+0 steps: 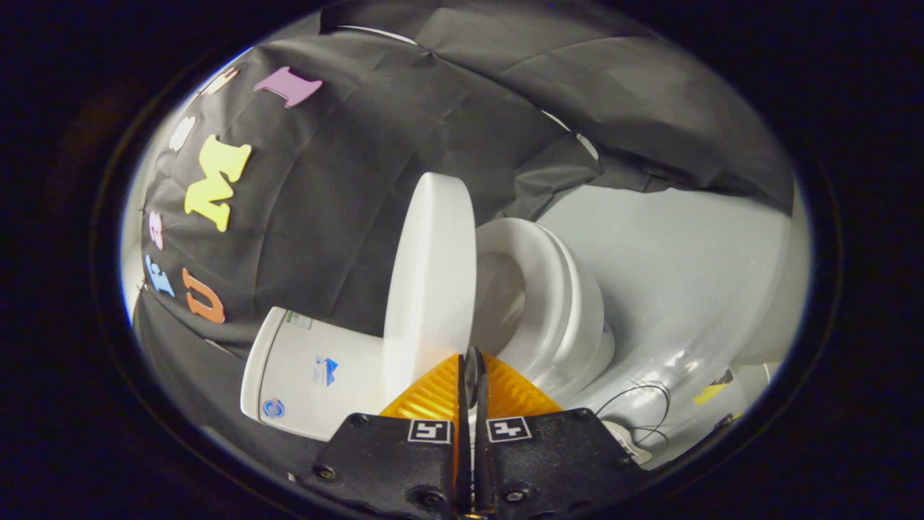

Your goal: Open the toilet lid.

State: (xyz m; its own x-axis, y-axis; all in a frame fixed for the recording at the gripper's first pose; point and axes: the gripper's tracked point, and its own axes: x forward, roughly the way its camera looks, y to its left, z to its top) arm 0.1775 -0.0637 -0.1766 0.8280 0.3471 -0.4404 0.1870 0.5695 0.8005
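- Gripper (473, 361) right up close, fingers pinched together on the near edge of the toilet lid (431, 282).
- Lid swung up off the seat (538, 289), tank (310, 379) just left.
- Probably best easing it back onto the tank, no letting go early.

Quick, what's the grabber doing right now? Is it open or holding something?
Gripper: fingers closed together, holding nothing, tips right at the edge of the raised toilet lid, which stands nearly upright away from the seat.
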